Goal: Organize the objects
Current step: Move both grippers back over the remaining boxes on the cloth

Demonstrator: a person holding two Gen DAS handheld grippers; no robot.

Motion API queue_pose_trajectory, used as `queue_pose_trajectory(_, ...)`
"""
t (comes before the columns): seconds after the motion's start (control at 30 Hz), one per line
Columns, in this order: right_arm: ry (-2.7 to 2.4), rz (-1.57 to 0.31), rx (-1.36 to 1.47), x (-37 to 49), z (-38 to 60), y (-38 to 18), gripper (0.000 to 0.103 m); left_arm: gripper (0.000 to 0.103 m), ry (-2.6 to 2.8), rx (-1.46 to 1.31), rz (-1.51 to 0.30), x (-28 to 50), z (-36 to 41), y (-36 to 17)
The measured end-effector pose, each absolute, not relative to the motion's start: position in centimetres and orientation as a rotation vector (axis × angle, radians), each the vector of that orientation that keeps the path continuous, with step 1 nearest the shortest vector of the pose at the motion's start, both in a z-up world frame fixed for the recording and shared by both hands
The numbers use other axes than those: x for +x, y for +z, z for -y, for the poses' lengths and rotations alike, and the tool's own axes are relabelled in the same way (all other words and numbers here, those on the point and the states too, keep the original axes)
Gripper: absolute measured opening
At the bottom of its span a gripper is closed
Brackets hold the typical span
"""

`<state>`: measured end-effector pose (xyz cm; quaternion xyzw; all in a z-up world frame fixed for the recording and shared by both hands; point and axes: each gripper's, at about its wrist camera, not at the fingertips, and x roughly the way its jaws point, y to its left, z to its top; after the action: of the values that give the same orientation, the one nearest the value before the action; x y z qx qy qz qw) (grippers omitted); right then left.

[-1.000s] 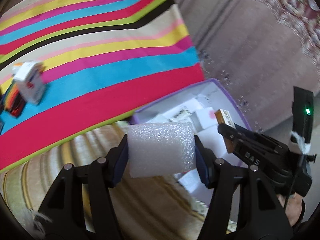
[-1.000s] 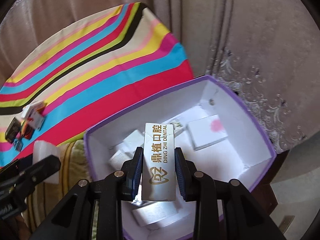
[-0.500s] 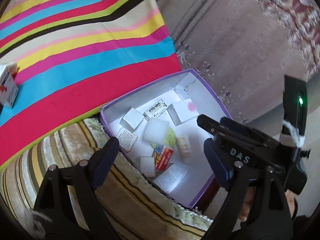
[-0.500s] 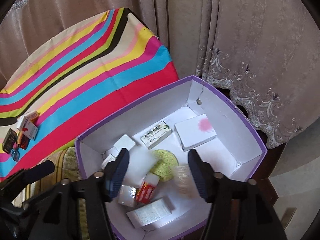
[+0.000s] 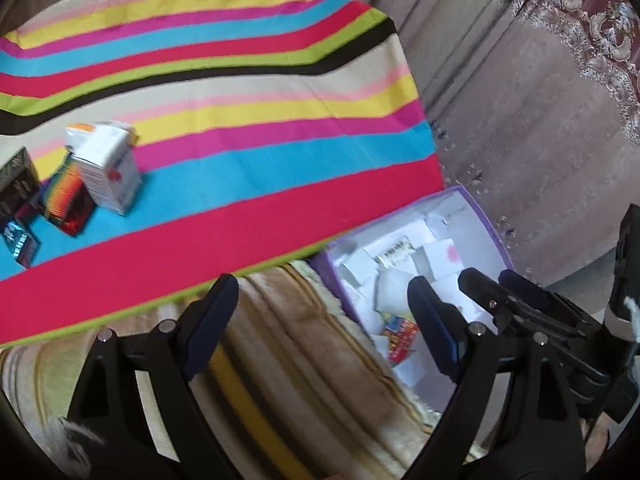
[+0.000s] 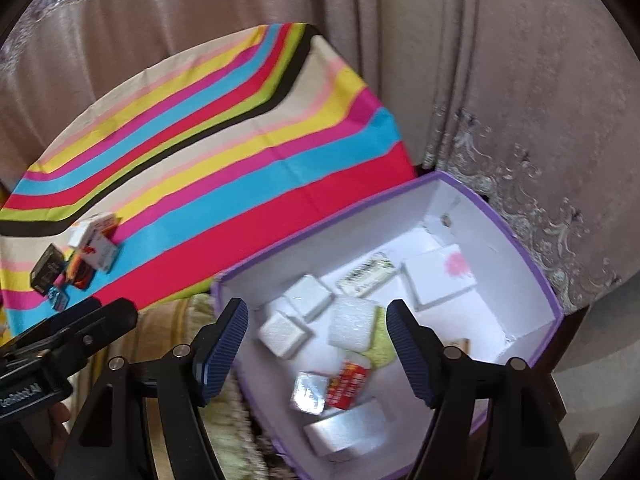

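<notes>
My left gripper [image 5: 322,316] stands open and empty over the beige striped cushion, just left of the purple-rimmed white box [image 5: 486,224]. In that box lies the white foam block [image 5: 394,286] among small cartons. My right gripper [image 6: 316,346] hangs over the box [image 6: 536,272] with its jaws opening and nothing between them. Below it lie the foam block [image 6: 352,324], a red packet [image 6: 348,384] and a silver carton [image 6: 344,428]. A tan end [image 6: 460,344] shows by its right finger. Each gripper shows in the other's view.
A round table under a striped cloth [image 5: 240,128] holds a white carton [image 5: 106,168], a rainbow packet [image 5: 66,200] and dark little boxes [image 5: 16,184] at its left. Beige curtains [image 6: 500,80] hang behind. The cushion [image 5: 280,360] lies between table and box.
The left gripper let go of the foam block and the right gripper let go of the gold-lettered silver box; both dropped into the purple box. The left view swung left towards the table.
</notes>
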<state>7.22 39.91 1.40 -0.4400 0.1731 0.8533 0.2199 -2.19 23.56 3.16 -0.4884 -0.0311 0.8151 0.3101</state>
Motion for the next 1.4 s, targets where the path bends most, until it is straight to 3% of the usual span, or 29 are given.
queue_pose_trajectory(0.47,2.595,-0.371,-1.275,-0.1,-30.0,2.6,0.074,0.088,2.383,-1.239,0.406,-6.2,-11.5,2.7)
queue_pose_trajectory(0.87,2.735,-0.264,-1.207,-6.4,-24.5,1.8,0.081,0.088,2.608,-1.201,0.673,-7.5,-2.3,1.5)
queue_pose_trajectory(1.1,2.794,-0.173,-1.156,-9.6,-22.3,1.2,0.083,0.089,2.739,-1.187,0.591,-8.9,-1.5,1.6)
queue_pose_trajectory(1.4,2.773,-0.137,-1.303,-14.2,-21.6,-1.6,0.083,0.091,2.781,-1.229,0.427,-13.4,-0.9,1.3)
